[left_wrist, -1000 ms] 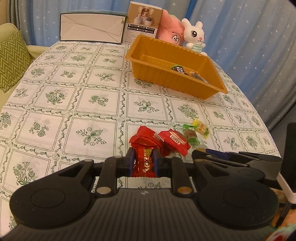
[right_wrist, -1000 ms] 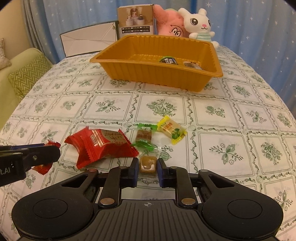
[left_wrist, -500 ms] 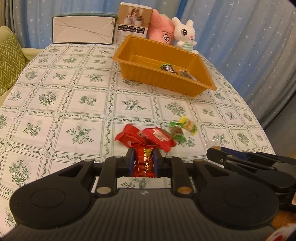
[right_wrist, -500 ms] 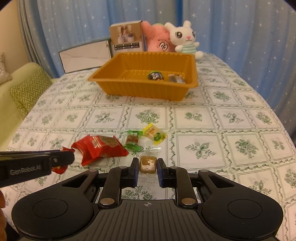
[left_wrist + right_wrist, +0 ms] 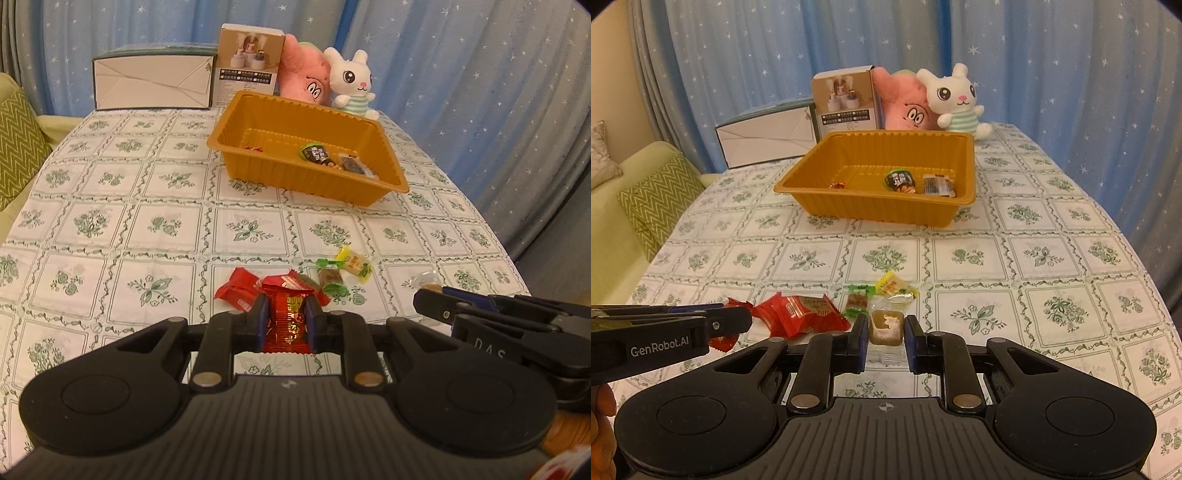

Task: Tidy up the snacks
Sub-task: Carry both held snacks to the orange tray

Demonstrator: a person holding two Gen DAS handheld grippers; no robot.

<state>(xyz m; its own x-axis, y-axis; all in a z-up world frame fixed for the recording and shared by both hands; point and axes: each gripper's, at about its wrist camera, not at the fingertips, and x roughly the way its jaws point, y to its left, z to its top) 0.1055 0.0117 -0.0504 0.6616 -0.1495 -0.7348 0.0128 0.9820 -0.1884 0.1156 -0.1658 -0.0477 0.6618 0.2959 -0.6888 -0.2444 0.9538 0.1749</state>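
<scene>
Red snack packet (image 5: 286, 320) and brown candy (image 5: 885, 327) lifted, orange tray (image 5: 875, 208) holding perhaps three snacks

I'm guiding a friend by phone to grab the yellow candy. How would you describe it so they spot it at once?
Start at the orange tray on the flowered tablecloth and come toward the near edge, to the loose cluster of snacks. The yellow candy is the piece of that cluster nearest the tray, beside a green-wrapped candy. It is the only yellow wrapper; the red packets lie further left.

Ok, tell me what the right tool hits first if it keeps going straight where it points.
Probably the tablecloth, just past the loose yellow-wrapped candy. The right tool, shut on a brown candy, aims downward, short of the orange tray; depth is uncertain.
</scene>
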